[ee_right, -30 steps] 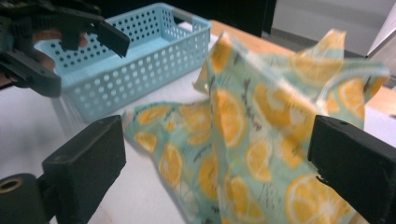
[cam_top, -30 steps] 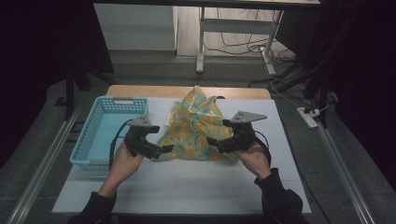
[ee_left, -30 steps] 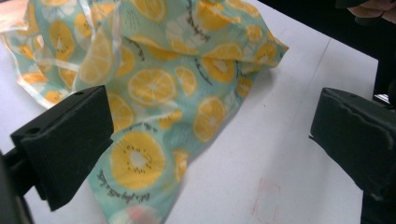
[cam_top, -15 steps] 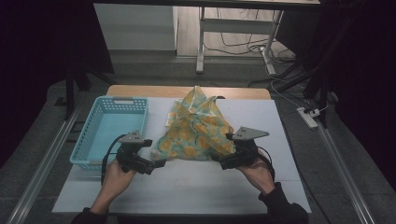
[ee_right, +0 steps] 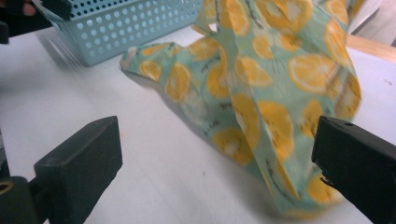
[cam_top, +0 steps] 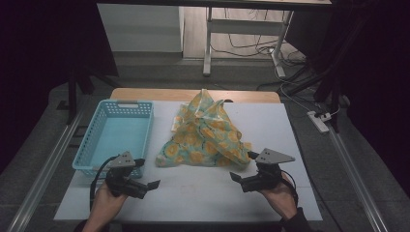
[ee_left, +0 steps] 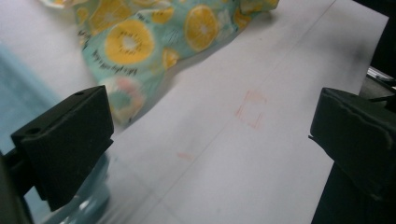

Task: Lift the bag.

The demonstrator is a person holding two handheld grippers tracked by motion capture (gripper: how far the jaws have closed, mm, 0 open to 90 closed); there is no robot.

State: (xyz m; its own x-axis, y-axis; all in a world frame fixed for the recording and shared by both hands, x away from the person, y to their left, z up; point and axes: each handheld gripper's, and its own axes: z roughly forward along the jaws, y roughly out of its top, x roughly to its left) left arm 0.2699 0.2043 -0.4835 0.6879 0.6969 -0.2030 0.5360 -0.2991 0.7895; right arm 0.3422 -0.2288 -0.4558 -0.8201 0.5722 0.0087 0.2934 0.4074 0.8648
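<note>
A teal cloth printed with orange slices (cam_top: 205, 133) lies crumpled in a peaked heap in the middle of the white table top. My left gripper (cam_top: 147, 173) is open near the front left, a short way from the cloth's near left corner (ee_left: 140, 42), with nothing between its jaws. My right gripper (cam_top: 243, 166) is open at the front right, just short of the cloth's near right corner (ee_right: 261, 84), and also holds nothing.
A light blue perforated basket (cam_top: 128, 102) stands at the left of the table, beside the cloth; its wall (ee_right: 121, 23) shows in the right gripper view. A bare strip of white table top (cam_top: 193, 198) runs along the front edge. A faint red square mark (ee_left: 250, 109) is on it.
Both grippers have drawn back from the cloth's near corners toward the front edge of the table. The cloth has stayed in its heap.
</note>
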